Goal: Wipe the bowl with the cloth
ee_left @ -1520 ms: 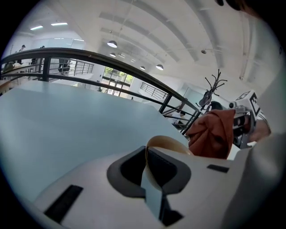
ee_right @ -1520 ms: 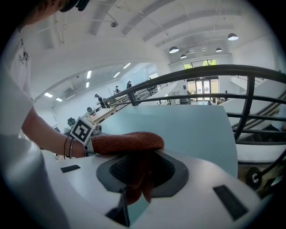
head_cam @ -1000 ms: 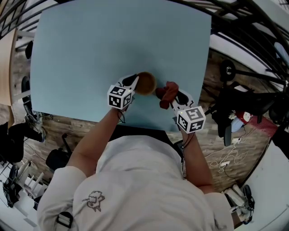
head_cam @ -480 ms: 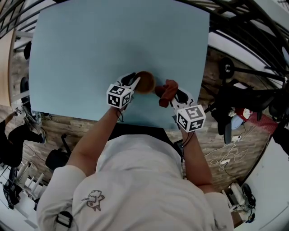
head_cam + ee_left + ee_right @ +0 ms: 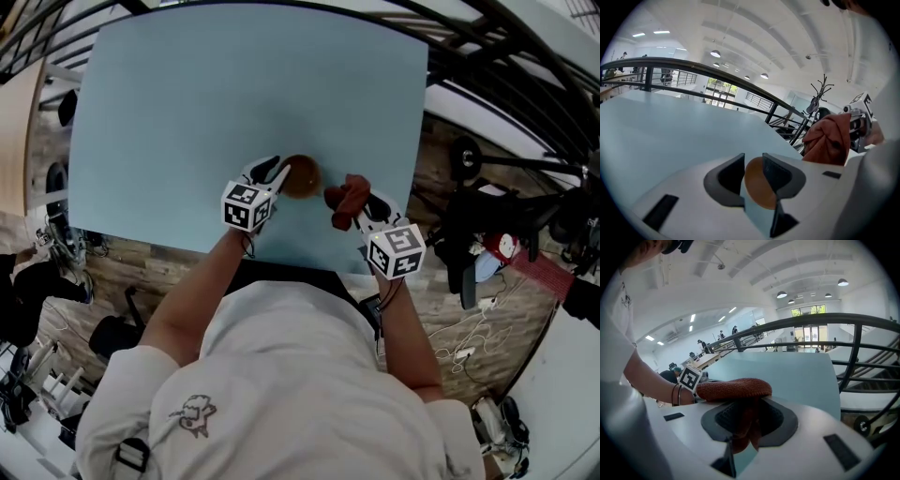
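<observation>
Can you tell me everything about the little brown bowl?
The bowl is small, round and brown, and looks wooden. It sits on the light blue table, near the person's edge. Its rim stands between the jaws of the left tool, which are opening around it. The rust-red cloth hangs close by on its right.
</observation>
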Motion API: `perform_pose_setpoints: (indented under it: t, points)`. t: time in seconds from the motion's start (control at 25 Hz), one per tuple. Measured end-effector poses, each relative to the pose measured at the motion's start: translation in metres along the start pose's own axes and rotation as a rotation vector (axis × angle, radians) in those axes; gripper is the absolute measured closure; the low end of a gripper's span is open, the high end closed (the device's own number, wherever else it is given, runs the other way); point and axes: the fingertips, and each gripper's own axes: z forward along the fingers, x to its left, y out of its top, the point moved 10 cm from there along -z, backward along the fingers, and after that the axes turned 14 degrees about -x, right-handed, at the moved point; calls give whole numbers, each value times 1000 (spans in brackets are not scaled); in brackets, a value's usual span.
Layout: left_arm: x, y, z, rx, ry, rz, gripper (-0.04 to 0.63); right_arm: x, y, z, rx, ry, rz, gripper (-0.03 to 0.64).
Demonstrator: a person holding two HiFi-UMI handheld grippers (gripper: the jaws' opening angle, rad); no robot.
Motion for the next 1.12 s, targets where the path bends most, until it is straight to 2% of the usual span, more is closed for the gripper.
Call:
perform_pose_setpoints:
  t: [0.24, 0.6, 0.76, 1.12]
  points:
    - [-20, 32, -27, -69, 33, 51, 502, 8, 16, -15, -52, 21, -38, 525]
    - [-56, 105, -72, -216, 31, 160, 580, 18, 55, -32, -152, 62, -121, 525]
    - [-72, 126, -94, -265, 36, 183, 581, 21, 68, -40, -192, 85, -149, 525]
    - [-87, 151, -137, -304, 50, 230, 582, 33, 86, -47, -231, 114, -180, 525]
